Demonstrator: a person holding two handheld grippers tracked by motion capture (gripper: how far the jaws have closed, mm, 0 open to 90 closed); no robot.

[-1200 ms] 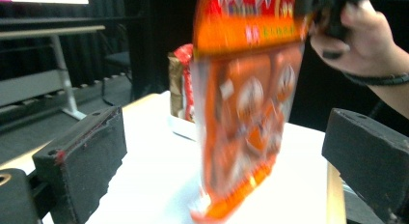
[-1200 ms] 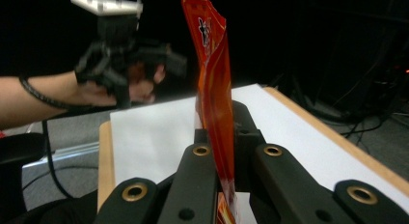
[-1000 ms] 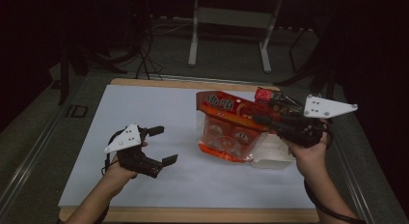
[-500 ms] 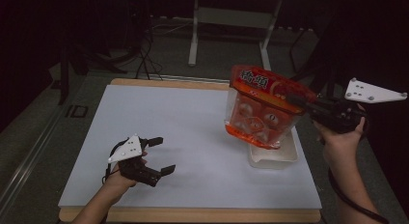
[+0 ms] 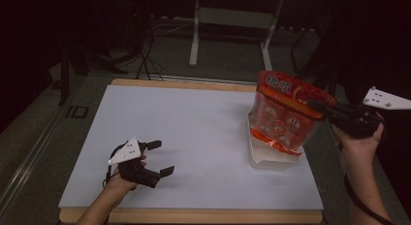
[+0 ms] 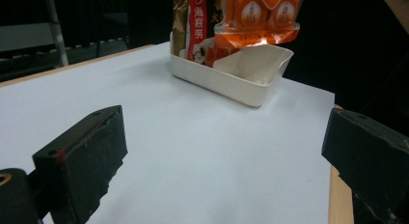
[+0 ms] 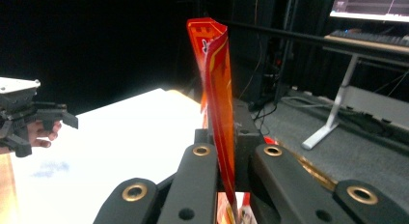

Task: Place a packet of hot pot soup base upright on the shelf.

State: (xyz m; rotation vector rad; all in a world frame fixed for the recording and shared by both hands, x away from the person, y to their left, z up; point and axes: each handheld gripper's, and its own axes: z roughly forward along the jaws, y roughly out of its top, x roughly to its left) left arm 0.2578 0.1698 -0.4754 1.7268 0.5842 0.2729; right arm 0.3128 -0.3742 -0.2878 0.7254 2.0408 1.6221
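Note:
An orange snack bag [image 5: 286, 113] hangs upright over the white tray [image 5: 264, 159] at the table's right side, its lower edge at the tray's rim. My right gripper [image 5: 322, 108] is shut on the bag's right edge; in the right gripper view the thin orange bag [image 7: 219, 98] is pinched between the jaws. The left gripper view shows the bag's bottom [image 6: 255, 16] above the tray [image 6: 241, 81], which holds another brown and red packet [image 6: 190, 26]. My left gripper [image 5: 160, 158] rests open near the table's front left, nothing between its fingers [image 6: 82, 154].
A white sheet [image 5: 194, 133] covers the wooden table; its front edge [image 5: 194, 216] lies close to my left hand. Behind the table stand a metal frame leg [image 5: 195, 31] and cables on the floor. A desk with a monitor [image 7: 371, 7] is at the far right.
My right gripper has lifted the orange bag from lying across the tray and swung it upright toward the right. My left gripper has drawn slightly nearer the front edge.

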